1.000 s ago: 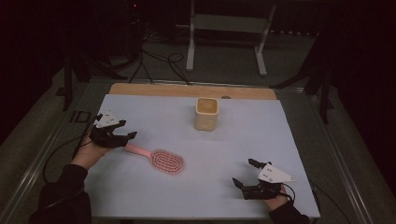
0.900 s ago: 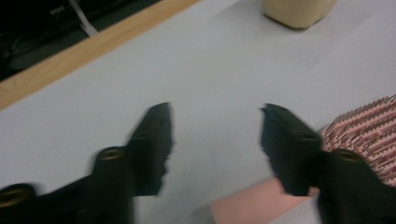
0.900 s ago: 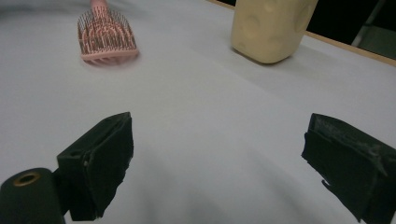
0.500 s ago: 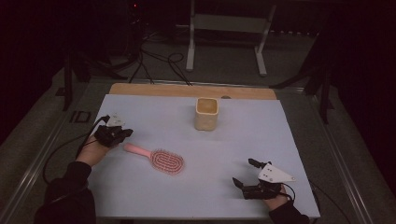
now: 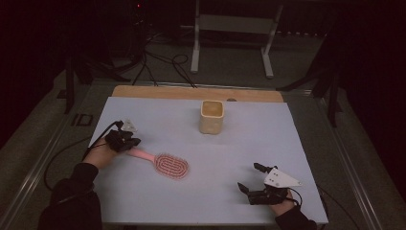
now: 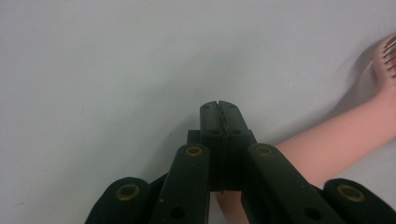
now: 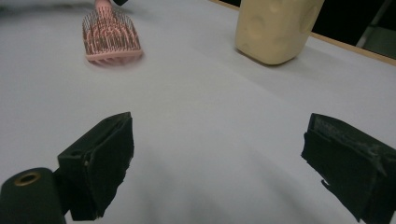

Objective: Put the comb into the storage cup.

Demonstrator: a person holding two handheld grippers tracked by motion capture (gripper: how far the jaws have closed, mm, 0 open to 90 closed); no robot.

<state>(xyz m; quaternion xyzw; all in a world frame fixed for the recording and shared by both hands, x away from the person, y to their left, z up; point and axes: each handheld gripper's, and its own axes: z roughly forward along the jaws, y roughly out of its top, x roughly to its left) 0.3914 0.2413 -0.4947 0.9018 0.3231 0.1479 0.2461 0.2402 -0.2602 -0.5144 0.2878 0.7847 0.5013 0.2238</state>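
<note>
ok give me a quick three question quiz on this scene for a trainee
1. True or false: the jaws of the right gripper stand open.
2. Which way do the bristles of the pink hairbrush face? A: up. B: down.
3. What stands on the table beyond the hairbrush, nearer the far edge?

Key: 1 true; 2 A; 3 the cream cup.

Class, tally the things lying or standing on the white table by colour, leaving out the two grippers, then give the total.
Pink: 1, the hairbrush
Cream: 1, the cup
Total: 2
</note>
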